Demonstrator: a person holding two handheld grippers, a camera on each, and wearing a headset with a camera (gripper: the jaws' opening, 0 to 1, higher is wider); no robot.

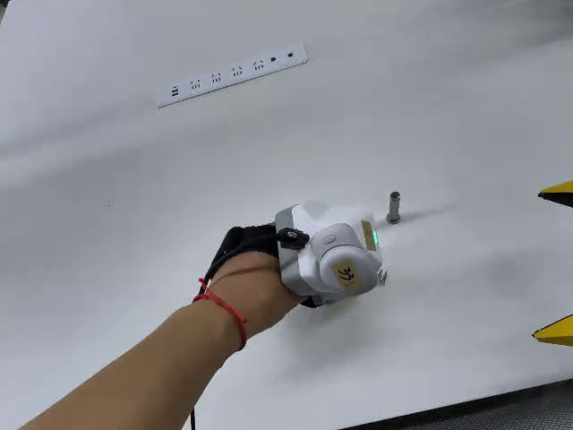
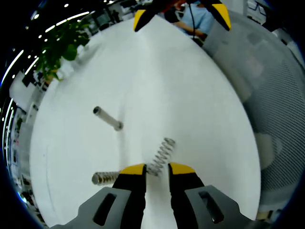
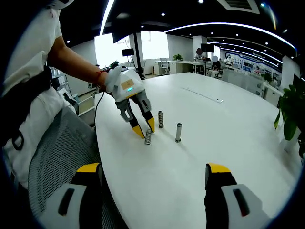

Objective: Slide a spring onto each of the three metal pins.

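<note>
My left gripper (image 2: 157, 169) is open, and its yellow tips stand either side of the near end of a loose spring (image 2: 161, 155) on the white table. In the right gripper view the left gripper (image 3: 146, 130) points down over that spring (image 3: 148, 137). Just behind it stands a pin with a spring on it (image 3: 160, 119), and a bare metal pin (image 3: 178, 132) stands upright to the right. The bare pin (image 1: 394, 206) also stands beyond the left gripper's white body (image 1: 327, 251) in the head view. My right gripper (image 3: 152, 168) is held wide open, well away from the pins and holding nothing.
A white power strip (image 1: 233, 75) lies far back on the table (image 1: 134, 197). The table's front edge (image 1: 466, 408) runs along the lower right. A mesh chair (image 3: 57, 157) stands beside the table, and a potted plant (image 3: 290, 114) sits at its far end.
</note>
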